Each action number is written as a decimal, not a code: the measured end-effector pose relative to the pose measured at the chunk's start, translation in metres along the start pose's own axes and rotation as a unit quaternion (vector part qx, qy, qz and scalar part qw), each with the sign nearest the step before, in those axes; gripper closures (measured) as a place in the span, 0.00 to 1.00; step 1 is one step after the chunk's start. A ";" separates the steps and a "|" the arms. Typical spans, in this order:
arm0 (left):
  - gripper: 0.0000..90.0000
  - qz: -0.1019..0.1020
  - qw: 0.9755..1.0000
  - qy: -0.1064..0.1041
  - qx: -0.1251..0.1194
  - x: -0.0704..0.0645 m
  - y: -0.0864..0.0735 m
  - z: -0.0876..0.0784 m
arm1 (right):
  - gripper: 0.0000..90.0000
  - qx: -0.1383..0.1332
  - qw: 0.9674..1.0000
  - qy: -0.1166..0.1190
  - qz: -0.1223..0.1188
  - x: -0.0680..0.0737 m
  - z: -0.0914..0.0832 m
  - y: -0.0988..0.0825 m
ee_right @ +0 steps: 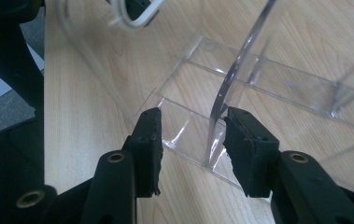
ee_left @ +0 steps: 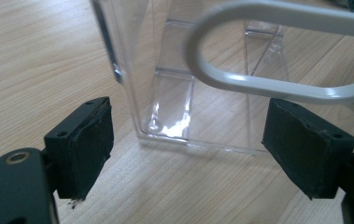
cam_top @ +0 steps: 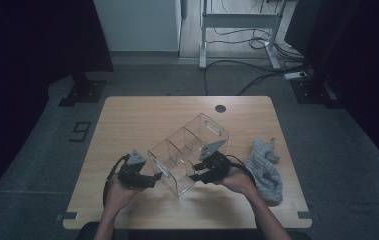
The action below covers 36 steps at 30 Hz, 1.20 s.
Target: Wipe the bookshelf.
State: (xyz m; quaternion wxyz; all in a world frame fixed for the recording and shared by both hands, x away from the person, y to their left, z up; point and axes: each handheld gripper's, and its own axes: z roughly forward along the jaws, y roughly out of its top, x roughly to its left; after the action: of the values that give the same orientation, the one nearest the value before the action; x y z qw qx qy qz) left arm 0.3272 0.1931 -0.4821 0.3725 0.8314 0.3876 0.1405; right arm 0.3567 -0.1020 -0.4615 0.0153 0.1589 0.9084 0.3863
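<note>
The clear acrylic organizer [cam_top: 187,152] stands on the wooden table [cam_top: 127,120], set at a slant, its long body running from the near middle of the tabletop toward the far right. Inner walls split it into compartments, and an oval handle cutout [cam_top: 214,127] shows in its far end wall. In the high view the left gripper [cam_top: 149,179] sits just beside the organizer's near left corner, held in the person's left hand [cam_top: 119,192], and the right gripper [cam_top: 200,175] sits at its near right side, held in the right hand [cam_top: 237,179].

In the left gripper view the jaws stand wide apart, with the organizer's end wall [ee_left: 202,116] and its white-edged handle cutout [ee_left: 268,51] ahead of them; the pads [ee_left: 88,144] press on nothing. In the right gripper view the jaws stand partly open, astride a thin clear wall [ee_right: 221,107] of the organizer. The right-hand pad [ee_right: 247,144] lies against or just beside that wall, while the left-hand pad [ee_right: 149,140] stands apart from it, so no grip shows.

A crumpled grey cloth [cam_top: 266,167] lies on the table to the right of the organizer, just past the right hand. A round cable hole [cam_top: 220,108] marks the table's far edge.
</note>
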 end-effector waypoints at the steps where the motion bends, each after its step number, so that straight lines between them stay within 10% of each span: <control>1: 0.18 -0.001 1.000 0.000 0.000 0.000 0.000 0.000 | 0.62 0.000 1.000 0.000 0.001 0.001 0.001 0.001; 19: 0.17 -0.003 1.000 -0.020 -0.020 -0.006 -0.002 -0.014 | 0.51 -0.009 1.000 -0.005 0.015 0.004 0.001 0.002; 36: 0.16 0.038 0.998 -0.034 -0.027 -0.036 0.012 -0.024 | 0.46 -0.005 0.998 -0.033 0.051 0.003 -0.028 -0.028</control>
State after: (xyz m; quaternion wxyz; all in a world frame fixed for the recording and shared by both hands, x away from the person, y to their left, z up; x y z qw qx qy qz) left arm 0.2976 0.1734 -0.4556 0.4021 0.8393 0.3393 0.1369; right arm 0.3423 -0.1389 -0.4611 0.0264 0.2180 0.8961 0.3857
